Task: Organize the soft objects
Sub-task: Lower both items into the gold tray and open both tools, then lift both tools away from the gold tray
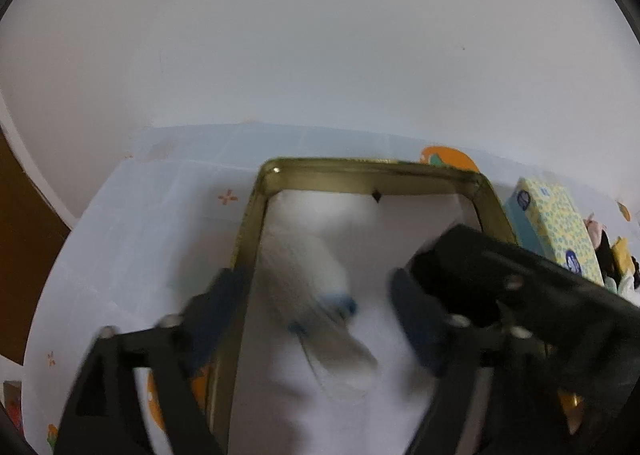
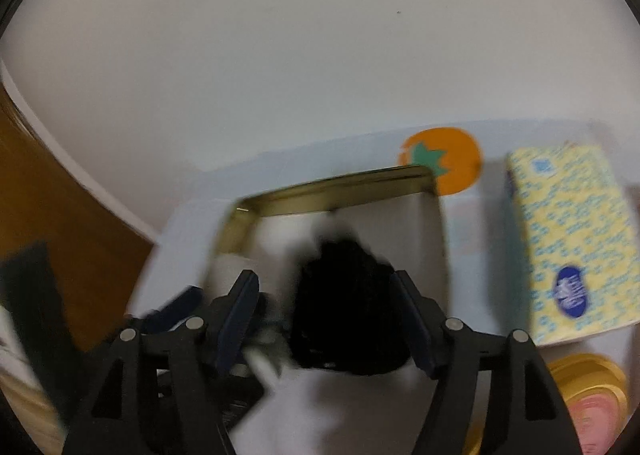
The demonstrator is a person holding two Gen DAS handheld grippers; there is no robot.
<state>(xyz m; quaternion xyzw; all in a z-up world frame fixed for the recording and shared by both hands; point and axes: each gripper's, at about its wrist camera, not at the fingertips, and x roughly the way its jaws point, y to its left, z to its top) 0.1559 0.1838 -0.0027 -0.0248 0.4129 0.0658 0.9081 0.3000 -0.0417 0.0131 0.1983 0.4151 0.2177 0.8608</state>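
A gold-rimmed tin box (image 1: 360, 171) with a white lining stands on the tablecloth under both grippers. A white sock with blue marks (image 1: 304, 263) lies blurred inside the box, between the spread fingers of my left gripper (image 1: 316, 283), and neither pad touches it. In the right wrist view a black soft bundle (image 2: 348, 307) sits over the box (image 2: 340, 183) between the fingers of my right gripper (image 2: 324, 279). The left pad stands clear of the bundle; the right pad is at its edge. The right gripper's black body (image 1: 500, 267) crowds the box's right side.
A yellow patterned tissue box (image 2: 572, 239) lies right of the tin. A pile of small garments (image 1: 608, 255) sits at the far right. A gold and pink lid (image 2: 592, 395) is at the lower right. A white wall stands behind and brown wood (image 2: 60, 215) on the left.
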